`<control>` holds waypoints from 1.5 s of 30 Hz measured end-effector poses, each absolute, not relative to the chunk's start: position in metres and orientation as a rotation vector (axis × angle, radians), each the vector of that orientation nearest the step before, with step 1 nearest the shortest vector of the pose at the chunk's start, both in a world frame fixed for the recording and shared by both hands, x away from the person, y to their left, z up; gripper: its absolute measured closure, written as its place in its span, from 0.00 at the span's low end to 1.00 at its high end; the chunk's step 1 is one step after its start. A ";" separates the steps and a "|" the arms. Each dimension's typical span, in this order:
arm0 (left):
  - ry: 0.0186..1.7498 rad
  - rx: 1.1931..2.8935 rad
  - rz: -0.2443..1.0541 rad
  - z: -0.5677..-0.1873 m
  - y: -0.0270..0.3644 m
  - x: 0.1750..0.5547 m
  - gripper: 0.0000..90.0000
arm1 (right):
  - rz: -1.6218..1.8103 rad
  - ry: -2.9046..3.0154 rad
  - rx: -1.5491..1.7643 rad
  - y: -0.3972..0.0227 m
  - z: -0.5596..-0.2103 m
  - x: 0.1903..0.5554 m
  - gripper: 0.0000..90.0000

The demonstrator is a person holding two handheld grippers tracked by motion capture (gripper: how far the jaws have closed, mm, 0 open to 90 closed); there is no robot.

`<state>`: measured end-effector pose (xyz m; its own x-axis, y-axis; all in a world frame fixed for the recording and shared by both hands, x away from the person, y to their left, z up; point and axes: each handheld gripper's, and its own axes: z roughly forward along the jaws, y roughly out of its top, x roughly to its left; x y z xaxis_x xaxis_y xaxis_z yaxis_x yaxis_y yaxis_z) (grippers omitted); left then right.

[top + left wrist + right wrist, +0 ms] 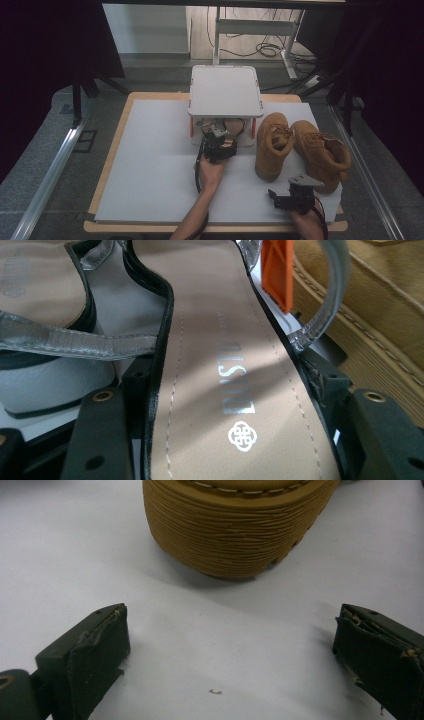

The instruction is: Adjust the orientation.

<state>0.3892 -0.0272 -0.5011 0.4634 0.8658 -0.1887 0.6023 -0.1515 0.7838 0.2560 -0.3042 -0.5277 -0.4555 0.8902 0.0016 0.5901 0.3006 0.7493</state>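
Note:
A tan-insoled sandal (pixel 225 330) with a black edge and silver straps lies lengthways between my left gripper's (pixel 230 385) jaws, which press on its two sides. From above, my left gripper (pixel 218 142) holds this sandal (pixel 232 127) at the front of the white two-level rack (pixel 226 91). A second sandal (pixel 40 295) rests to the left on the rack's lower level. My right gripper (pixel 230 635) stands open low over the white table (pixel 75 555), with nothing between its pads, facing a tan boot's ribbed sole (pixel 235 535). In the high view my right gripper (pixel 274 197) is near the table's front right.
Two tan boots (pixel 272 145) (pixel 322 152) lie on the right half of the table, just right of the rack. An orange rack post (pixel 277 275) stands close beside the held sandal, with a boot (pixel 380 315) behind it. The white surface (pixel 150 165) spreads to the left.

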 end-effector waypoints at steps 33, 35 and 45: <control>1.301 1.884 0.436 -0.508 -0.051 0.426 0.41 | 0.978 2.159 1.313 -0.305 -0.528 0.256 0.02; 1.296 1.885 0.430 -0.508 -0.050 0.426 0.41 | 0.979 2.158 1.314 -0.305 -0.528 0.256 0.03; 1.252 1.905 0.442 -0.503 -0.045 0.413 0.35 | 0.979 2.159 1.313 -0.305 -0.528 0.256 0.03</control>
<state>0.4129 -0.0449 -0.5028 0.4501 0.8832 -0.1315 0.6048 -0.1932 0.7726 0.2556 -0.3048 -0.5280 -0.4604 0.8877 0.0004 0.5853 0.3033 0.7519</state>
